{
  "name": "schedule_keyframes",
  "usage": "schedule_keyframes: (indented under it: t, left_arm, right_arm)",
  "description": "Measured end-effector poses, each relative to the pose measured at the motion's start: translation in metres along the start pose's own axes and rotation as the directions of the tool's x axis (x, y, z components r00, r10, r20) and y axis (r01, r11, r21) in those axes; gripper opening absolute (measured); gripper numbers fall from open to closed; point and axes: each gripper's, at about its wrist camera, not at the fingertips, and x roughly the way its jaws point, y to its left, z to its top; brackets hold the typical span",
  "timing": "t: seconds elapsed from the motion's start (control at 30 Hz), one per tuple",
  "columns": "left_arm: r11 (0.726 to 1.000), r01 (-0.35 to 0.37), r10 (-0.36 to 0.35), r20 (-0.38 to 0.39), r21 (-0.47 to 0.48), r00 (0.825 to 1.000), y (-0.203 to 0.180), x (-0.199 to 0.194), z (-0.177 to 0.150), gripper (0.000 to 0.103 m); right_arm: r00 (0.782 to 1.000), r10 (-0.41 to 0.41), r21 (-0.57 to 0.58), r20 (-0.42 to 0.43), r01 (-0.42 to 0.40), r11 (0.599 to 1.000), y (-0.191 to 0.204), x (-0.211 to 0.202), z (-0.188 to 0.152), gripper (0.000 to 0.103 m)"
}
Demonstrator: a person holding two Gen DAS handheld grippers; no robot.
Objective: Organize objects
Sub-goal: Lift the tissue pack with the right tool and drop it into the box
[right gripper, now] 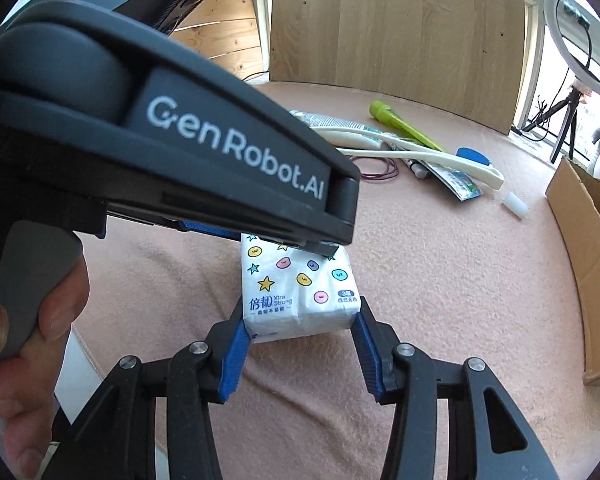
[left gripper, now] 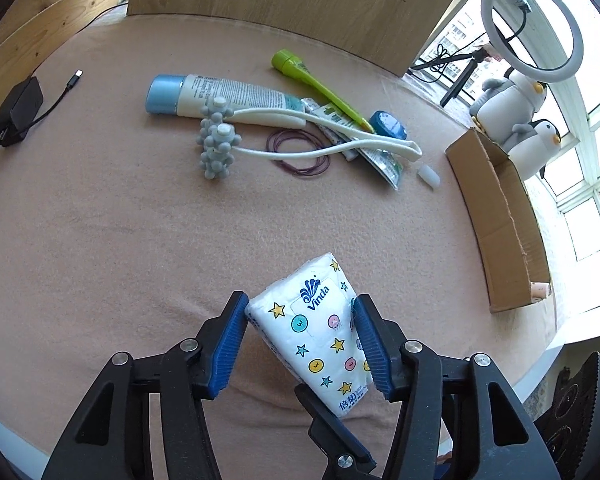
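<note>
The tissue pack (left gripper: 320, 328) lies on the pink cloth (left gripper: 100, 240) between the blue pads of both tools at once, its long axis running away from the right gripper (right gripper: 300, 344) toward the left gripper (left gripper: 300, 344), which straddles the far end. The right tool's pads press the near end's flanks, so it holds the pack; the left tool's right pad touches the wrapper and its left pad sits at the edge, so a firm hold there I cannot confirm. I judge this a handover or two-handed pickup. Next, one tool should take the load and carry it to the cardboard box (left gripper: 496, 216), off to the right.
</note>
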Motion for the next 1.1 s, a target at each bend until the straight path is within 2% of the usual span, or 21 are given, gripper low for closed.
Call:
schedule_keyframes:
  t: [0.43,0.7,1.1]
  left_arm:
    - [0.997,0.002,-0.013,0.13,0.08,0.991,-0.037,-0.059,0.033,0.058]
    - [0.995,0.004,-0.018,0.14,0.098,0.99,-0.047,-0.064,0.035,0.058]
    - [0.993,0.004,-0.02,0.137,0.116,0.99,-0.056,-0.061,0.037,0.057]
  right_arm:
    - [0.991,-0.041,0.011,0.129,0.04,0.999,-0.019,-0.035,0.047,0.044]
    - [0.987,-0.053,0.023,0.153,0.05,0.998,-0.029,-0.041,0.056,0.044]
    - [0.985,-0.059,0.049,0.16,0.052,0.997,-0.022,-0.057,0.046,0.044]
